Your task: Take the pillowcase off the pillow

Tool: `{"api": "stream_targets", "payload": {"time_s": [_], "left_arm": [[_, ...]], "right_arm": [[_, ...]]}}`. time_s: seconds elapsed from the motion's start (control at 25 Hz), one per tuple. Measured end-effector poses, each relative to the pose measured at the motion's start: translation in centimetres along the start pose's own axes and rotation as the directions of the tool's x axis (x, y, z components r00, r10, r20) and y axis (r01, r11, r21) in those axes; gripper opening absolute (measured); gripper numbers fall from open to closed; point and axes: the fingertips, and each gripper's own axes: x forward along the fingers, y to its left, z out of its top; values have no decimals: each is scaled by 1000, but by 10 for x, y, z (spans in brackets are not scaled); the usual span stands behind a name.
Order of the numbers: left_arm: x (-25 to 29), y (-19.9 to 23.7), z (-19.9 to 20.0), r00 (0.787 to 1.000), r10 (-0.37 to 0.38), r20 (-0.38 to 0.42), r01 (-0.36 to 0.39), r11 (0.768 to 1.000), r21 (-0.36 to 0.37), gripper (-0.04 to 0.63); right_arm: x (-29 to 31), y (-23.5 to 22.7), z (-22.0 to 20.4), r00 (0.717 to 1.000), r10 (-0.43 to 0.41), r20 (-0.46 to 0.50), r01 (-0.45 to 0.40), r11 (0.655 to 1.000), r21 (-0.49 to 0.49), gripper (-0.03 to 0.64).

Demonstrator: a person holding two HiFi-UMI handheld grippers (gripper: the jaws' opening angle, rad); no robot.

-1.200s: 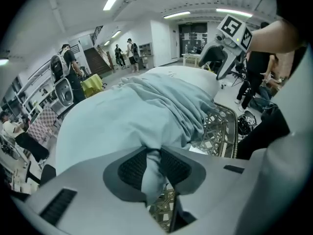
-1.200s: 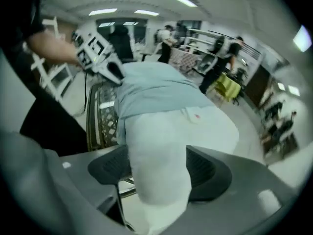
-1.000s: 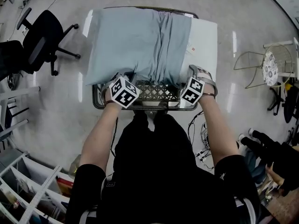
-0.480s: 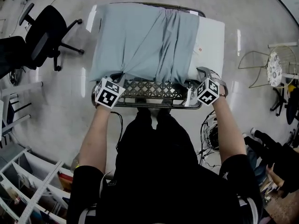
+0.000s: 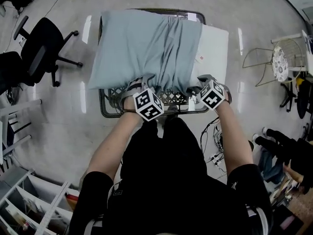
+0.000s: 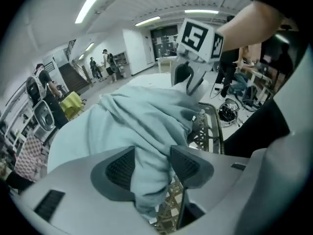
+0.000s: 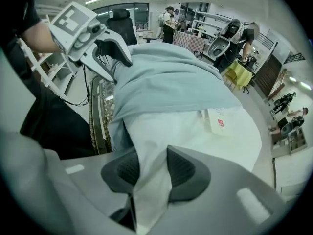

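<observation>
Gleaming floor [image 5: 54, 126] surrounds lattice table [image 5: 168, 98] bearing pillow [image 5: 215, 48].

In your head view the marker cubes [image 5: 148, 105] hide the tips of your left tool [image 5: 139, 84] and right tool [image 5: 201, 81]. The pillowcase [image 5: 142, 45] covers most of the pillow [image 5: 214, 45], whose label [image 5: 199, 58] is too small to read; both hide most of the desk [image 5: 111, 101].
</observation>
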Motion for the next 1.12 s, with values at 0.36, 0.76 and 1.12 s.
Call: {"api": "stream_targets", "payload": {"time_s": [0.36,0.76,1.12], "left_arm": [[-17,35,-21,999,-33,-42,31,998,-48,9],[-45,54,-38,1000,-23,-2,22,977,-214,9],[6,-17,40,997,-65,47,62,997,54,187]], "right_arm": [[-31,-14,7,983,179,30,-179,984,-12,133],[-37,-15,3,974,213,76,-213,977,-6,129],[-29,-6,7,990,141,31,-140,990,-34,133]]}}
